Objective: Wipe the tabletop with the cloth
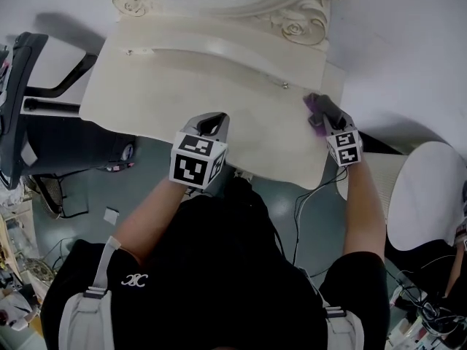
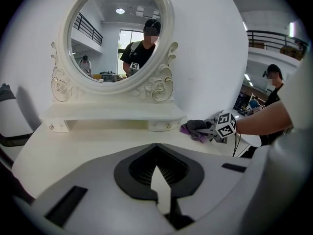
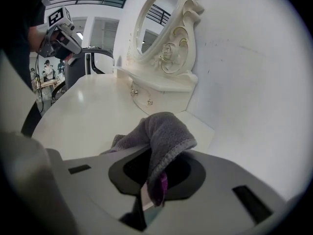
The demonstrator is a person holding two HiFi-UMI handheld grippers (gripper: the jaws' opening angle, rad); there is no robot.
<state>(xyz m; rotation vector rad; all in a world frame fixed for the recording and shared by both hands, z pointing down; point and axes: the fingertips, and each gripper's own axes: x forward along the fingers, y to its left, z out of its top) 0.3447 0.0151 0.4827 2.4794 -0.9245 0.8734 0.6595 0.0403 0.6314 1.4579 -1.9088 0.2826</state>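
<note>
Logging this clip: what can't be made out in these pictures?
- Whether the cloth touches the tabletop: right gripper view, the body of the right gripper hides its underside.
- The top of the mirror: head view, cut by the upper edge.
- Dirt on the tabletop: all views, too small to tell.

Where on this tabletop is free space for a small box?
The tabletop is bare on its left half, between mirror shelf and front edge, and in the middle beyond the left hand-held gripper. Crowded: the right rear corner, where the right hand-held gripper holds the cloth.
</note>
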